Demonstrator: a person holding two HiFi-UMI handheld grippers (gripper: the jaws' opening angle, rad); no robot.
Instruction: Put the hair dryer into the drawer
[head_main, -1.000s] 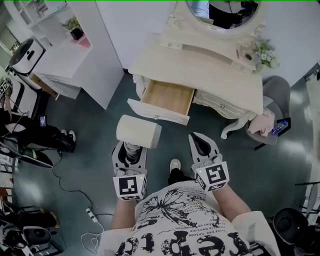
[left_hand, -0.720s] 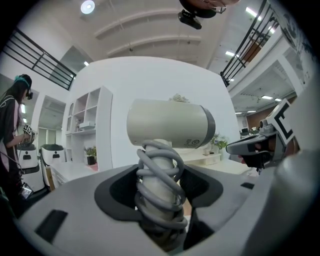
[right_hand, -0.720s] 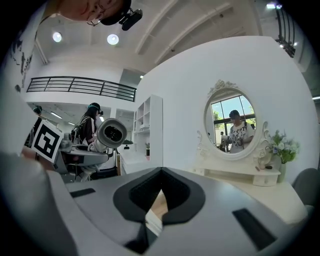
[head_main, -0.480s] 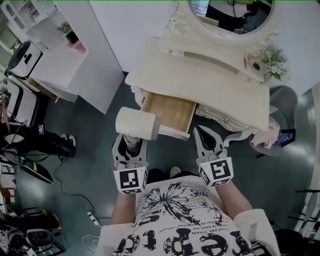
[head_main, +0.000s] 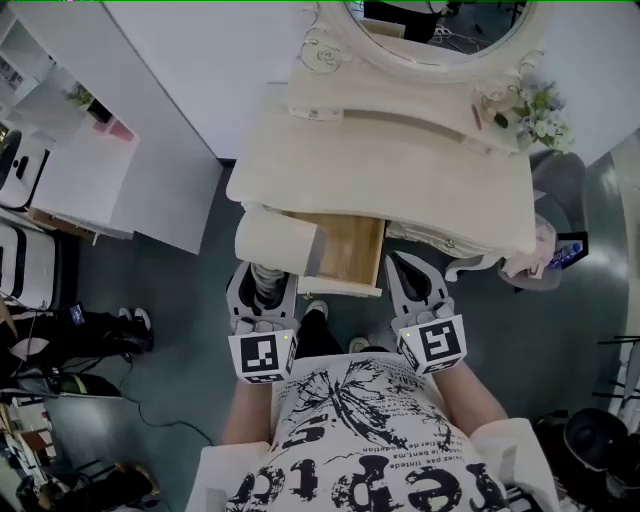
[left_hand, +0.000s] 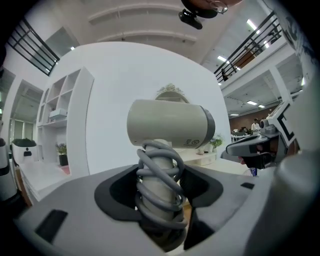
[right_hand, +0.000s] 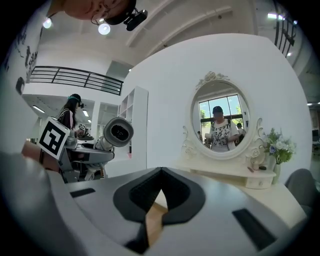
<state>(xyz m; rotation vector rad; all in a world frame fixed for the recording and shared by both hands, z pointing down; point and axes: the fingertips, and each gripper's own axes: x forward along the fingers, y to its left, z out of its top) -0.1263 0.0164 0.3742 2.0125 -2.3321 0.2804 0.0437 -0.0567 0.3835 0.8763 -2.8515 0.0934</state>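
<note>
A cream hair dryer (head_main: 275, 240) with its grey cable wound round the handle stands upright in my left gripper (head_main: 263, 292), which is shut on the handle. The barrel hangs over the left edge of the open wooden drawer (head_main: 355, 250) of the dressing table (head_main: 400, 170). In the left gripper view the hair dryer (left_hand: 170, 125) rises out of the left gripper (left_hand: 160, 175). My right gripper (head_main: 413, 288) is level just right of the drawer front, shut and holding nothing. In the right gripper view, the right gripper (right_hand: 161, 172) points at the table, with the hair dryer (right_hand: 118, 132) to the left.
An oval mirror (head_main: 440, 30) stands at the back of the table, with a small flower pot (head_main: 540, 115) at its right end. A white shelf unit (head_main: 90, 170) is to the left and a grey chair (head_main: 555, 180) to the right. My feet are below the drawer.
Both grippers have moved forward to the dressing table. The dryer's barrel, earlier short of the drawer front, now overlaps the drawer's left edge. Neither grip has changed.
</note>
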